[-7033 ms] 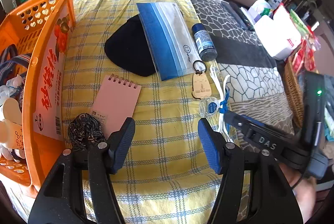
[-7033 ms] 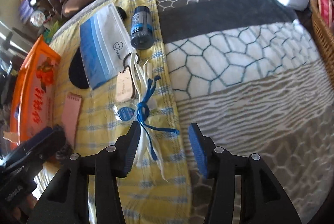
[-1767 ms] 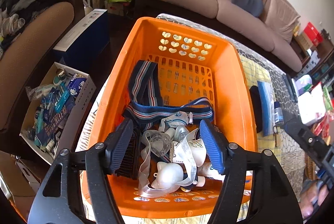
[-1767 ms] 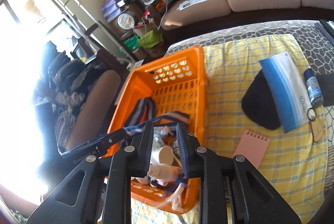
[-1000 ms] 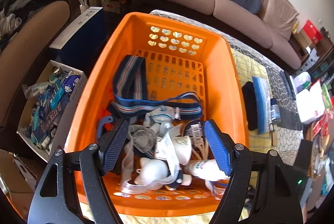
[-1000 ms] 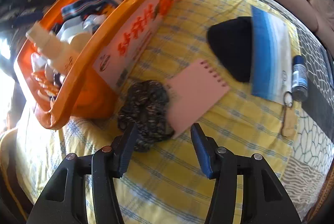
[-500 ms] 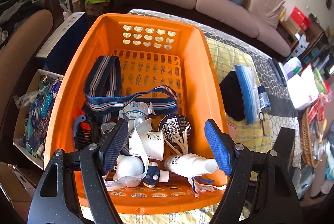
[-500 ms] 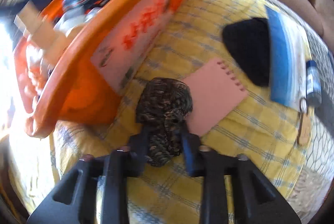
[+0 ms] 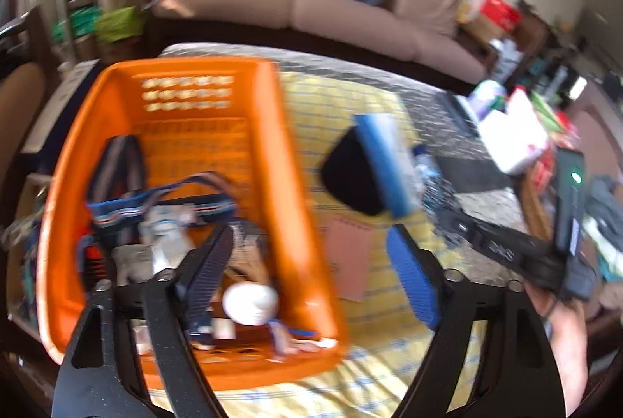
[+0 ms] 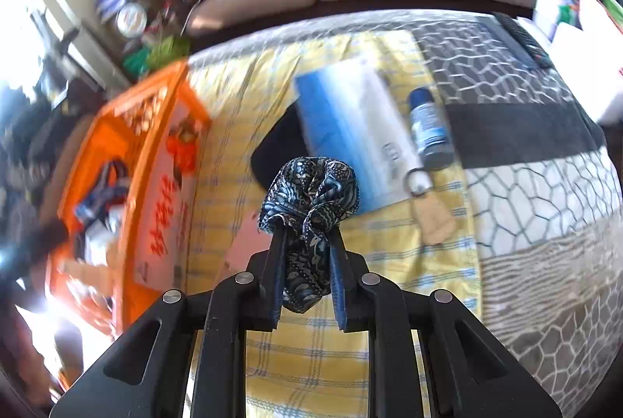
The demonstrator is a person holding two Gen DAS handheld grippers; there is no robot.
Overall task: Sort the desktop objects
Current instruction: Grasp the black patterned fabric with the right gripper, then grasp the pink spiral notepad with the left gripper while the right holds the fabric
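Note:
My right gripper [image 10: 307, 235] is shut on a dark blue patterned fabric scrunchie [image 10: 311, 184], held up above the yellow checked cloth [image 10: 389, 262]. Beneath it lie a pink notepad [image 10: 249, 235], a black pouch [image 10: 276, 149], a blue-and-white bag [image 10: 350, 126], a blue bottle [image 10: 428, 126] and a wooden key tag [image 10: 436, 219]. The orange basket [image 10: 155, 129] stands to the left. My left gripper [image 9: 309, 238] hangs over the right wall of the orange basket [image 9: 288, 184], its jaws opening with nothing held between them. Straps, cups and bottles fill the basket.
A brown sofa [image 9: 350, 9] runs along the back. White boxes [image 9: 514, 137] and clutter sit at the right edge of the grey patterned blanket [image 10: 545, 184]. A person's hand [image 9: 564, 332] carries the right gripper's black body [image 9: 506, 250] at the right.
The right gripper has closed on the scrunchie and lifted it off the cloth. The left gripper has swung right from above the basket's inside to its right wall, jaws wider.

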